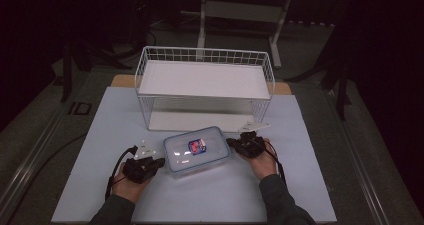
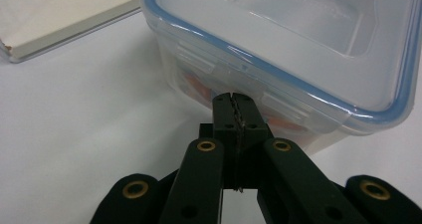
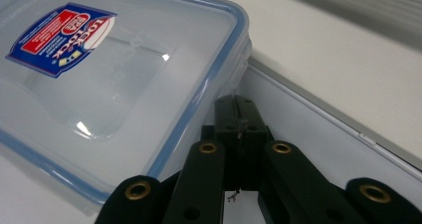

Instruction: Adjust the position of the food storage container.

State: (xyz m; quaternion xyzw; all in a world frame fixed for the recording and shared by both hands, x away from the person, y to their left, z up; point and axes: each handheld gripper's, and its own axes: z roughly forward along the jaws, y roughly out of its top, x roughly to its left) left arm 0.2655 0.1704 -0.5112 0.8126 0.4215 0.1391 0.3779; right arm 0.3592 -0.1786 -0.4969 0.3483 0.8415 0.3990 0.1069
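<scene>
A clear plastic box [image 1: 196, 151] with a blue-sealed lid and a red and blue sticker [image 1: 197, 146] lies on the white mat. My left gripper [image 1: 161, 161] is at the box's left end and is shut. In the left gripper view its tips [image 2: 233, 97] touch the box wall [image 2: 298, 45] just under the lid rim, with nothing between the jaws. My right gripper [image 1: 230, 142] is shut at the right end. In the right gripper view its tips [image 3: 236, 100] sit beside and below the lid edge of the box [image 3: 99, 94]. Something orange [image 2: 199, 90] shows inside the box.
A white two-tier wire rack [image 1: 205, 80] stands just behind the box, with its lower shelf [image 1: 200, 121] close to the box's far side. The white mat [image 1: 200, 197] spreads out to the front and sides. Dark floor and a table frame [image 1: 240, 10] lie beyond.
</scene>
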